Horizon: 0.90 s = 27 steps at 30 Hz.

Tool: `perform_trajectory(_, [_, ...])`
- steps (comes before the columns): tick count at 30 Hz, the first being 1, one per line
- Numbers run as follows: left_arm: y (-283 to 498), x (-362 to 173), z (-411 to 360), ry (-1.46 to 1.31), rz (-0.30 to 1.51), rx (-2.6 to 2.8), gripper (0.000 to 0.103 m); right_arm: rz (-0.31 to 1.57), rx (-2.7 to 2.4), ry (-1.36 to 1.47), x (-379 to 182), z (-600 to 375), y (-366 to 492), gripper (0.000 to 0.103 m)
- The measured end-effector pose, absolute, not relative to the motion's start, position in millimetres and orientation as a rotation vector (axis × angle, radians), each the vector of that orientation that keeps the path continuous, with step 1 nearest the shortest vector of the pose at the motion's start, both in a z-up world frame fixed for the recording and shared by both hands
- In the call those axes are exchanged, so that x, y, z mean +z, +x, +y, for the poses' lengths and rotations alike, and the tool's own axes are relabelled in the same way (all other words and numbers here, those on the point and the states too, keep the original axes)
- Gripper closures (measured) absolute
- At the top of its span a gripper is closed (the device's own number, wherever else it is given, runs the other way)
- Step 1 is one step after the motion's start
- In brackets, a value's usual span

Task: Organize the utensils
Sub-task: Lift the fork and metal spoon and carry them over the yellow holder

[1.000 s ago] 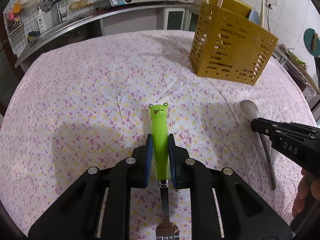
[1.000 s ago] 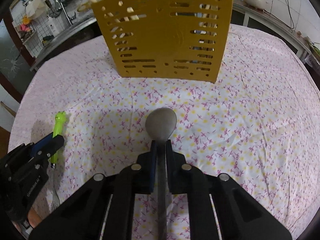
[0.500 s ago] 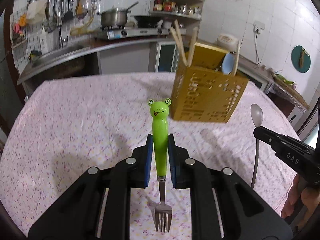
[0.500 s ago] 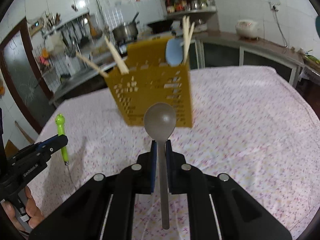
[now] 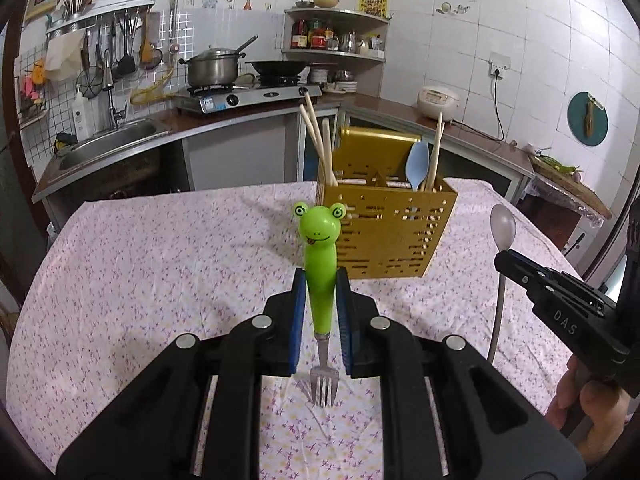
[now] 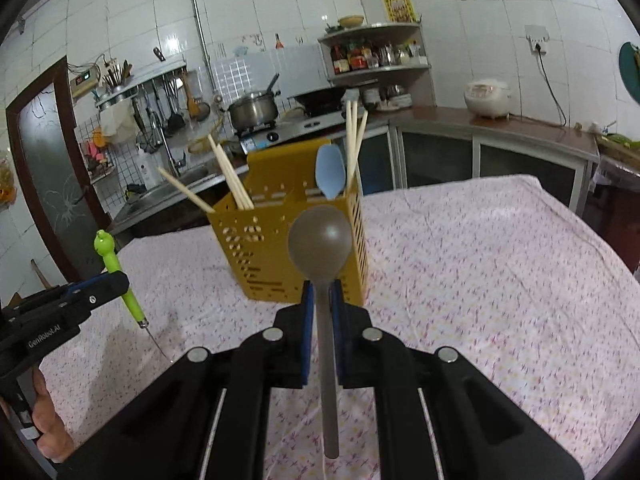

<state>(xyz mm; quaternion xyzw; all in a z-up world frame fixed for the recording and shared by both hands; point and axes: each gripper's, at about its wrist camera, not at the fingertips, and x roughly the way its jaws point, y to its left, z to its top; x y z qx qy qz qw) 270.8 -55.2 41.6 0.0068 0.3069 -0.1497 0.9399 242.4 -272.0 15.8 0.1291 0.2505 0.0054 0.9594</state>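
Left wrist view: left gripper [image 5: 320,300] pinching frog-handled fork [image 5: 320,252], tines down, up off the tablecloth [image 5: 160,272] | right gripper [image 6: 320,304] clamped on grey spoon [image 6: 320,244], bowl up | yellow utensil caddy [image 5: 384,232] just behind both

Ahead of my tongs the yellow utensil caddy [image 5: 386,226] stands on the tablecloth [image 5: 160,264]; chopsticks [image 5: 318,140] and a blue spoon [image 5: 417,163] crowd its top, but cloth lies bare around it.
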Motion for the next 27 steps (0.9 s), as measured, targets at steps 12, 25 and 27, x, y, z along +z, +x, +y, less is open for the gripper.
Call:
perform_trajectory(12, [278.2, 68.0, -66.3, -0.001, 0.566, -0.323, 0.089, 0.440, -0.005, 0.259, 37.3, -280.7, 254.8, 0.094])
perform_trajectory(25, [308.3, 134.9, -83.0, -0.049, 0.425, -0.364, 0.089, 0.286, 0.007, 0.254, 99.5, -291.8, 286.0, 0.094])
perform_trajectory(27, [313.4, 143.1, -86.3, -0.045, 0.401, -0.365, 0.089, 0.268, 0.000, 0.258, 105.3, -293.8, 293.8, 0.094])
